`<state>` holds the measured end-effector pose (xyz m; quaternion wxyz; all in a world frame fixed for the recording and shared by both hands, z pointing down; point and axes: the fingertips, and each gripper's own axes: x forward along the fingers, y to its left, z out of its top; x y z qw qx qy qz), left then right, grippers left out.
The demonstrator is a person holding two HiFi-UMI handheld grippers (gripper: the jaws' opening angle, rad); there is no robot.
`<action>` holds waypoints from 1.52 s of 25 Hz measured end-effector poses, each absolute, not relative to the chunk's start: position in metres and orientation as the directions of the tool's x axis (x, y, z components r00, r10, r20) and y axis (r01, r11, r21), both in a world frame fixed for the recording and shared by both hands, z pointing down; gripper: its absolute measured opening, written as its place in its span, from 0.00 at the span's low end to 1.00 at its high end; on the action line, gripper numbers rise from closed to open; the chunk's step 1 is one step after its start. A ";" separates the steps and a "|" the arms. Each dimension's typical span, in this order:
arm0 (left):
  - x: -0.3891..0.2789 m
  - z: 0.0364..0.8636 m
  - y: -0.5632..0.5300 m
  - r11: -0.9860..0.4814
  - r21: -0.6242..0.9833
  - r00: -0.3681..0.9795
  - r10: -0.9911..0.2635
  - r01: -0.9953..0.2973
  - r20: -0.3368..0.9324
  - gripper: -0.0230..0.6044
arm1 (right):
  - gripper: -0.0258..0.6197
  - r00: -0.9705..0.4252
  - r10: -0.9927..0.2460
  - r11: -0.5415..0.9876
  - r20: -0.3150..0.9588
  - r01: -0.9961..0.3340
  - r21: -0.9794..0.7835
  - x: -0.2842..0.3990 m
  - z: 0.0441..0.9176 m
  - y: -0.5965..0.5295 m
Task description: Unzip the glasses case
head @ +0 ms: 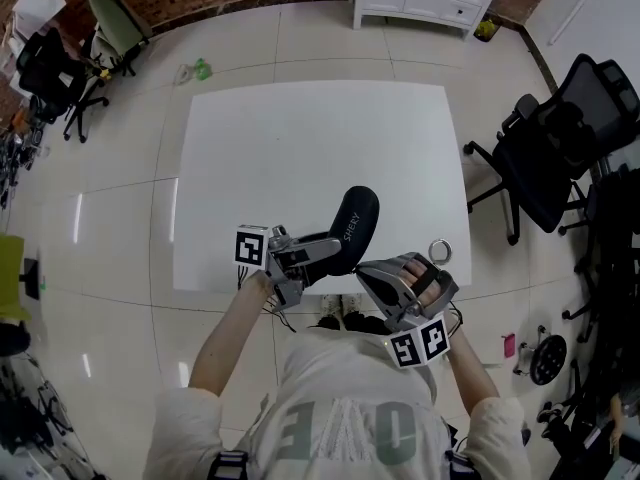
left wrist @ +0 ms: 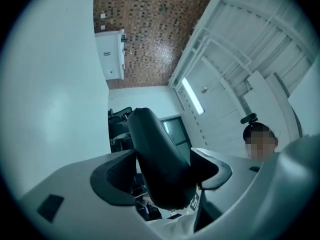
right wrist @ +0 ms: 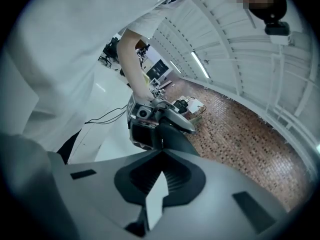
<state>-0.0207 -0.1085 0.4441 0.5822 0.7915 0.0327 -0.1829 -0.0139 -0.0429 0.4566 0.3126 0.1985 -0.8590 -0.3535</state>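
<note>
Approach step: left hand-held gripper clamps the black oblong glasses case above the white counter's near edge; right hand-held gripper, jaws together and empty, just beside it, must next find the unseen zip pull.

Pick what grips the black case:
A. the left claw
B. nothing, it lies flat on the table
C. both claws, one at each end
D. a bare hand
A: the left claw is clamped on the case. In the left gripper view its jaws press on both sides of the case, which points up towards the ceiling rather than lying on the table.
</note>
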 end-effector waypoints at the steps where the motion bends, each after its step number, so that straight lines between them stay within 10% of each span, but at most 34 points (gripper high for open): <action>1: -0.020 0.443 -0.108 -0.329 0.910 0.933 -0.164 0.253 -0.319 0.55 | 0.04 -0.725 -0.560 0.680 0.401 -0.125 0.723 -0.013 0.458 -0.043; 14: -0.031 0.444 -0.113 -0.603 0.788 0.967 -0.252 -0.123 -0.042 0.46 | 0.04 -0.642 -0.645 0.726 0.414 -0.346 0.595 0.011 0.464 -0.075; 32: -0.008 0.409 -0.104 -0.651 0.757 0.982 -0.105 0.053 -0.160 0.53 | 0.04 -0.649 -0.653 0.518 0.392 -0.005 0.855 -0.013 0.444 -0.049; 38: -0.007 0.410 -0.103 -0.718 0.694 0.982 -0.166 -0.061 -0.085 0.50 | 0.04 -0.630 -0.666 0.639 0.399 -0.206 0.741 0.000 0.447 -0.056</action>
